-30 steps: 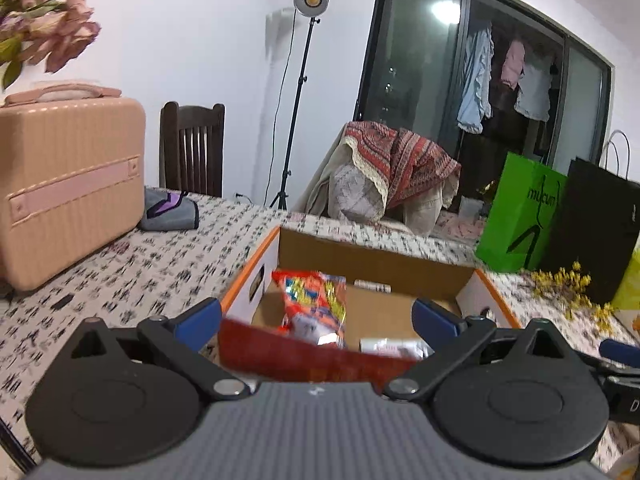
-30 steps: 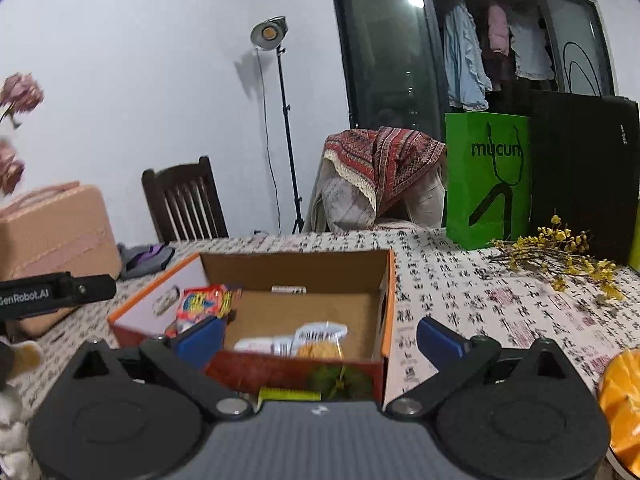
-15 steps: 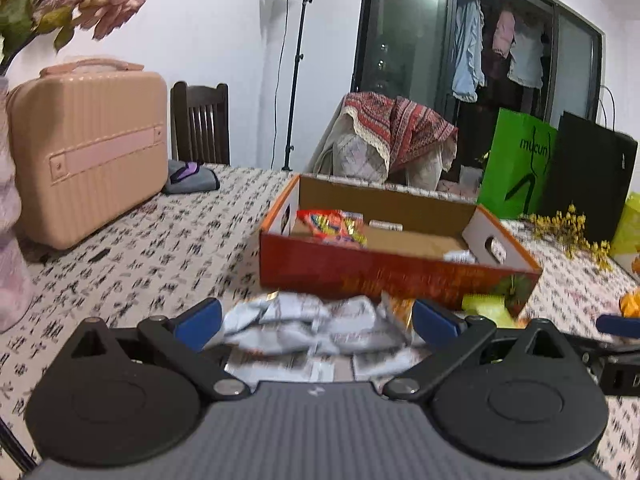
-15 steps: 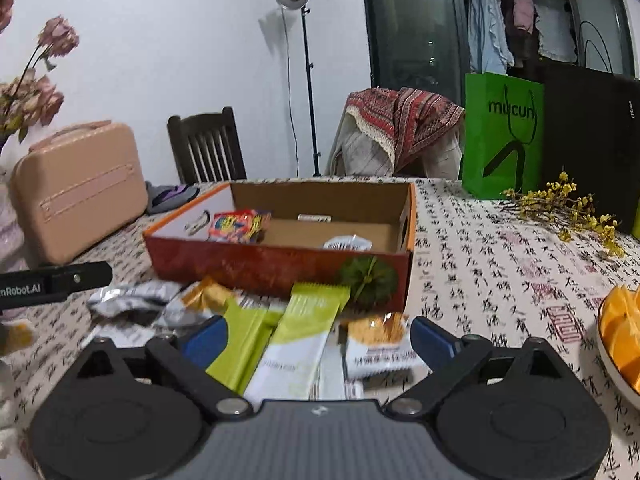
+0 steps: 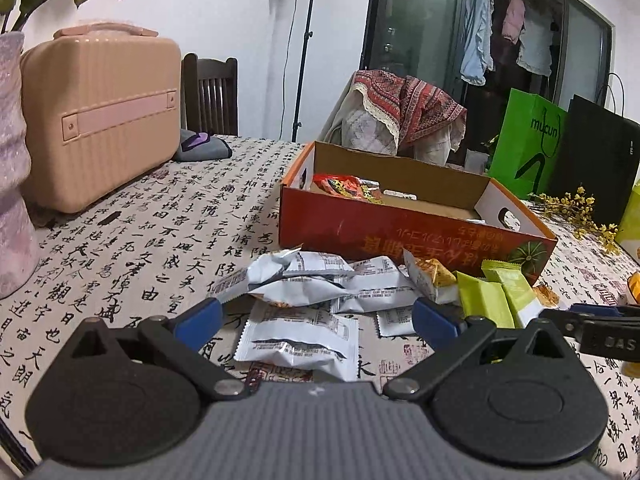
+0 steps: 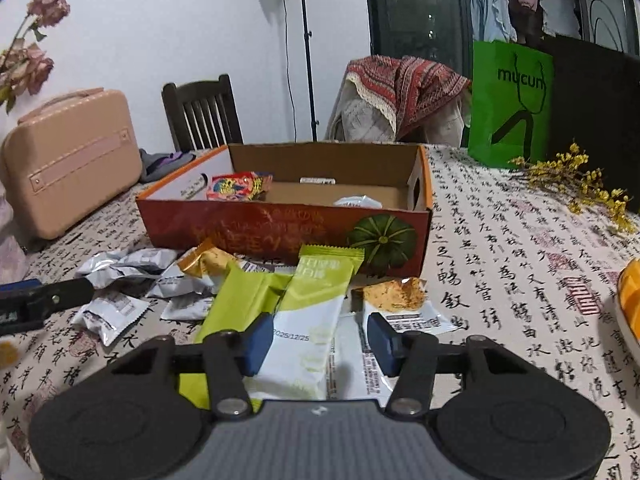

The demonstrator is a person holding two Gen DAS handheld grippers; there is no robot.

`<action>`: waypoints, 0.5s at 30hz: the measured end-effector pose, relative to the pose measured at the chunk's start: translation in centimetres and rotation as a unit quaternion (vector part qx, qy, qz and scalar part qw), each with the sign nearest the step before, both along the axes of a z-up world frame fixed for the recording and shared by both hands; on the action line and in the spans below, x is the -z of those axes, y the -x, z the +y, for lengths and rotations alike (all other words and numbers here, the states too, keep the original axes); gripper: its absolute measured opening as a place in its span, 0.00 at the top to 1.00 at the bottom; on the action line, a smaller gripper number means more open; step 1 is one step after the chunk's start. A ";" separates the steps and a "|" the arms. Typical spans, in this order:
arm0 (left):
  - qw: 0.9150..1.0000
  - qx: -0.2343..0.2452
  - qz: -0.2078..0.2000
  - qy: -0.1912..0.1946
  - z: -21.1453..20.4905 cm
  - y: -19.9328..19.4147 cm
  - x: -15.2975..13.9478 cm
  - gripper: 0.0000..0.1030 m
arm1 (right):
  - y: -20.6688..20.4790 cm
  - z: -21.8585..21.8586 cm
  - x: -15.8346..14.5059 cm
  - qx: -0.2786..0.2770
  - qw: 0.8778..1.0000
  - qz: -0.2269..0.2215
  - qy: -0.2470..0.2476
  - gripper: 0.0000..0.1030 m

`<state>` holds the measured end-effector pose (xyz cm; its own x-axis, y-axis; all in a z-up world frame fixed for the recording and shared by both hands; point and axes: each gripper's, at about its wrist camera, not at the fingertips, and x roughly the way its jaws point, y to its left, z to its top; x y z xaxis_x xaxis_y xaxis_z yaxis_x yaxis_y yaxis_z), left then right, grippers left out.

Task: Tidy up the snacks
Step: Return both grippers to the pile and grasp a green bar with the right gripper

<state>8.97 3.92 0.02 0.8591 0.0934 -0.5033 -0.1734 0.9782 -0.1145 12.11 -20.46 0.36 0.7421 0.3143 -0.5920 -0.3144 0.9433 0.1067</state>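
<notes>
Closing in on a green-and-white snack packet (image 6: 310, 320): right gripper (image 6: 318, 342) narrowing astride it, apparently not yet clamped; left gripper (image 5: 316, 316) wide, empty; lift into cardboard box (image 6: 288, 224) next.

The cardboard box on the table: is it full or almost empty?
Almost empty. The cardboard box holds a red snack packet and a white packet; much bare floor shows between them.
</notes>
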 end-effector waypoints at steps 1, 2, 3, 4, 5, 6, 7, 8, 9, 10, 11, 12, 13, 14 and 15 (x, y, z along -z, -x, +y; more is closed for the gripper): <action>1.000 0.000 0.001 0.000 0.1 0.0 0.1 0.00 | -0.3 0.2 0.1 0.000 1.000 0.005 0.000 0.50; 1.000 0.000 0.001 0.000 0.1 -0.1 0.1 0.00 | -0.6 0.4 0.3 0.001 1.000 0.011 0.000 0.50; 1.000 0.000 0.002 0.000 0.1 -0.1 0.2 0.00 | -1.0 0.6 0.4 0.002 1.000 0.019 -0.002 0.50; 1.000 0.000 0.003 0.000 0.2 -0.1 0.2 0.00 | -1.3 0.8 0.5 0.003 1.000 0.026 -0.005 0.50; 1.000 -0.001 0.003 0.000 0.2 -0.1 0.3 0.00 | -1.6 0.9 0.6 0.003 0.999 0.032 -0.007 0.50; 1.000 -0.002 0.004 -0.001 0.3 -0.1 0.3 0.00 | -1.9 1.2 0.7 0.005 0.999 0.035 -0.005 0.50; 1.000 -0.004 0.005 -0.002 0.4 -0.1 0.4 0.00 | -2.1 1.5 0.9 0.006 0.999 0.037 -0.001 0.50; 1.000 -0.005 0.007 -0.003 0.5 -0.1 0.5 0.00 | -2.3 1.7 1.0 0.006 0.999 0.039 0.003 0.50; 1.000 -0.005 0.008 -0.003 0.6 -0.1 0.6 0.00 | -2.5 2.0 1.2 0.008 0.999 0.042 0.006 0.50; 1.000 -0.006 0.010 -0.002 0.7 -0.2 0.6 0.00 | -2.7 2.1 1.3 0.008 0.999 0.046 0.008 0.51; 1.000 -0.007 0.012 -0.002 0.8 -0.2 0.7 0.00 | -2.9 2.2 1.5 0.008 0.999 0.050 0.008 0.53; 1.000 -0.007 0.013 -0.003 0.9 -0.2 0.8 0.00 | -3.0 2.2 1.7 0.008 0.999 0.053 0.007 0.54; 1.000 -0.007 0.015 -0.003 1.0 -0.3 0.9 0.00 | -3.1 2.1 1.8 0.008 0.999 0.053 0.006 0.56; 1.000 -0.008 0.017 -0.004 1.0 -0.4 1.0 0.00 | -3.1 2.1 1.8 0.009 0.999 0.050 0.007 0.60; 1.000 -0.008 0.020 -0.004 1.1 -0.5 1.1 0.00 | -3.0 2.0 1.8 0.009 0.999 0.048 0.007 0.60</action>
<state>9.43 5.02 -1.04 0.8370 0.1112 -0.5358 -0.1936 0.9760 -0.0998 15.12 -18.42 -1.42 0.6878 0.2920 -0.6645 -0.2860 0.9505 0.1217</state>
